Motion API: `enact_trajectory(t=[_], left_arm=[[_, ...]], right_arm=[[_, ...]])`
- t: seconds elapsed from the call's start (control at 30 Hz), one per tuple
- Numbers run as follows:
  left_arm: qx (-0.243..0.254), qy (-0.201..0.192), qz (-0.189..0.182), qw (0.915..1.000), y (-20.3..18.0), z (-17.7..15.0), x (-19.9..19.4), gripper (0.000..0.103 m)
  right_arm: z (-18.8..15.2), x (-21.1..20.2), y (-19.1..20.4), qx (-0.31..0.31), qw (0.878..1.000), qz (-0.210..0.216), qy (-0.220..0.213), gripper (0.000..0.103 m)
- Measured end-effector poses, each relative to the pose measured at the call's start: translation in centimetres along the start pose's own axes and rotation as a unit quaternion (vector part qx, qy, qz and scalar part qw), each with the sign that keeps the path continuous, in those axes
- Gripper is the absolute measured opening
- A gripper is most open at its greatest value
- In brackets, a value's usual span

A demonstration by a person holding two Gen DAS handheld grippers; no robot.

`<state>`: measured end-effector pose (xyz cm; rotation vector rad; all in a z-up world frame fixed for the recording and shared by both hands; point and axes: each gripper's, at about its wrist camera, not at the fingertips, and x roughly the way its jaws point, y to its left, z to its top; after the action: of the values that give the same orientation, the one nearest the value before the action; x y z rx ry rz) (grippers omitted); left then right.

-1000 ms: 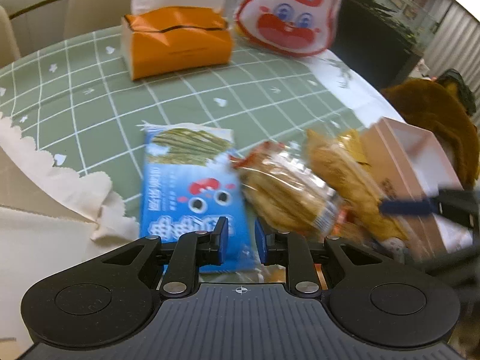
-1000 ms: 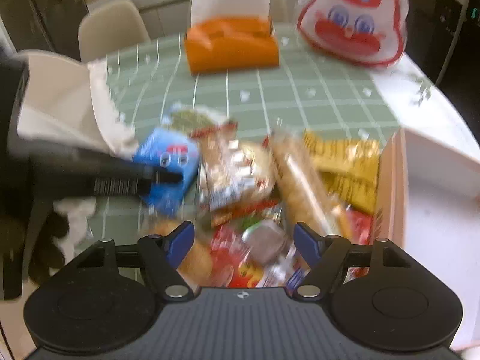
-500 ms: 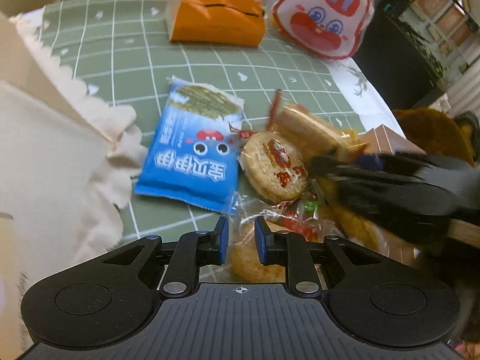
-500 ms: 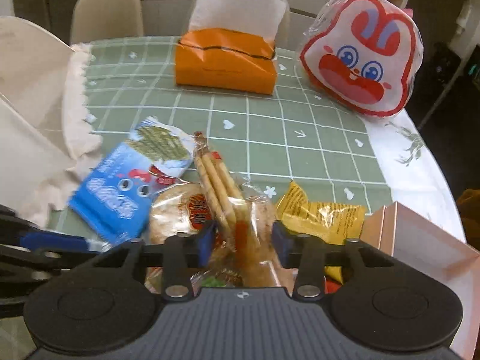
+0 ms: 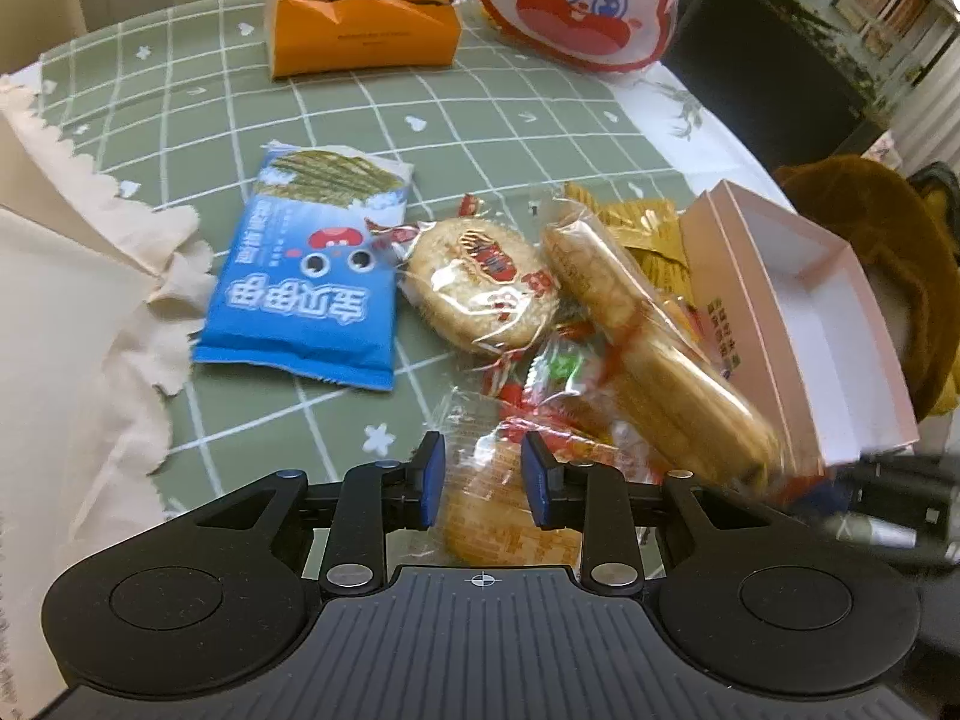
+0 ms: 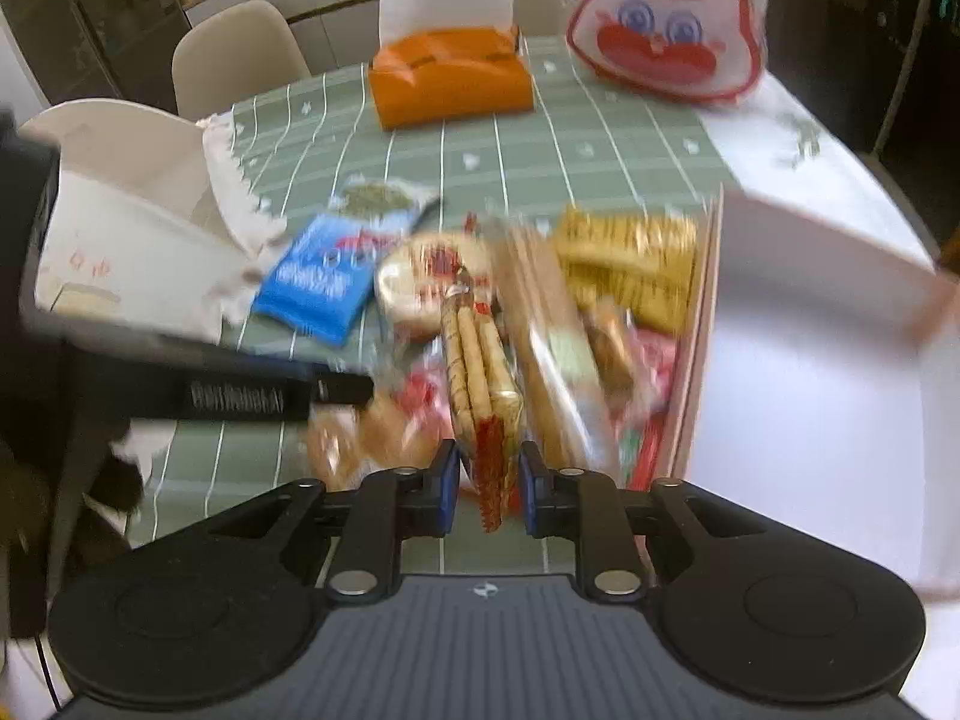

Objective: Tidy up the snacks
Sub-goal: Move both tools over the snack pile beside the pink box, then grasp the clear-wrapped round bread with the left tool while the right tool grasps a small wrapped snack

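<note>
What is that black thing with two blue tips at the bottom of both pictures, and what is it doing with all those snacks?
It is a hand-held gripper, a pair of tongs that a person squeezes. There are two, one in each hand, and each carries a camera looking out along its fingers, so each picture comes from one of them.

On the green checked tablecloth lie a blue snack packet with cartoon eyes, a round rice cracker in clear wrap, a yellow crinkly packet, an orange tissue box and a rabbit-face bag. An open pink cardboard box waits on the right.

The right hand-held gripper pinches a clear-wrapped pack of long biscuits. The left hand-held gripper is open around another wrapped cracker.
</note>
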<state>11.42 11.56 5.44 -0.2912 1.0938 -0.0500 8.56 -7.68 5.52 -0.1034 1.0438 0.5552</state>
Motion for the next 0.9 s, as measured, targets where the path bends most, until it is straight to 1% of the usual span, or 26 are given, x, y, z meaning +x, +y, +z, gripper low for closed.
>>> enact_trajectory(t=[0.07,0.1,0.2,0.3,0.5,0.63,0.73,0.83,0.9], left_arm=[[-0.008,0.001,0.013,0.9999,0.1,-0.2,-0.5,0.032],[-0.020,0.006,0.013,0.9997,0.2,-0.4,-0.6,0.032],[-0.068,0.014,-0.011,0.9975,0.7,-1.0,-0.6,0.034],[-0.096,0.001,-0.016,0.9953,0.9,-1.9,-0.3,0.036],[-0.088,-0.005,-0.015,0.9960,0.8,-2.9,-1.6,0.035],[-0.107,0.006,-0.026,0.9939,1.4,-3.2,-1.7,0.035],[-0.112,0.010,-0.023,0.9934,1.2,-3.2,-1.4,0.035],[-0.106,0.005,-0.013,0.9943,0.8,-2.9,-1.1,0.038],[-0.090,0.001,0.004,0.9960,0.3,-2.4,-0.9,0.039]], right_arm=[[-1.4,0.3,-0.5,0.008,1.000,-0.003,0.009,0.020],[-2.0,0.4,-0.7,0.011,1.000,-0.008,0.012,0.020],[-3.3,0.8,-1.4,0.018,0.999,-0.020,0.018,0.020],[-3.9,1.6,-2.0,0.024,0.999,-0.027,0.027,0.020],[-3.4,2.1,-2.6,0.025,0.999,-0.039,0.021,0.020],[-2.7,2.7,-2.1,0.023,0.999,-0.045,0.009,0.020],[-2.4,3.0,-1.6,0.025,0.999,-0.036,0.008,0.020],[-2.7,3.0,-0.4,0.031,0.999,0.011,0.018,0.020],[-3.3,3.0,0.6,0.023,0.999,0.022,0.018,0.020]])
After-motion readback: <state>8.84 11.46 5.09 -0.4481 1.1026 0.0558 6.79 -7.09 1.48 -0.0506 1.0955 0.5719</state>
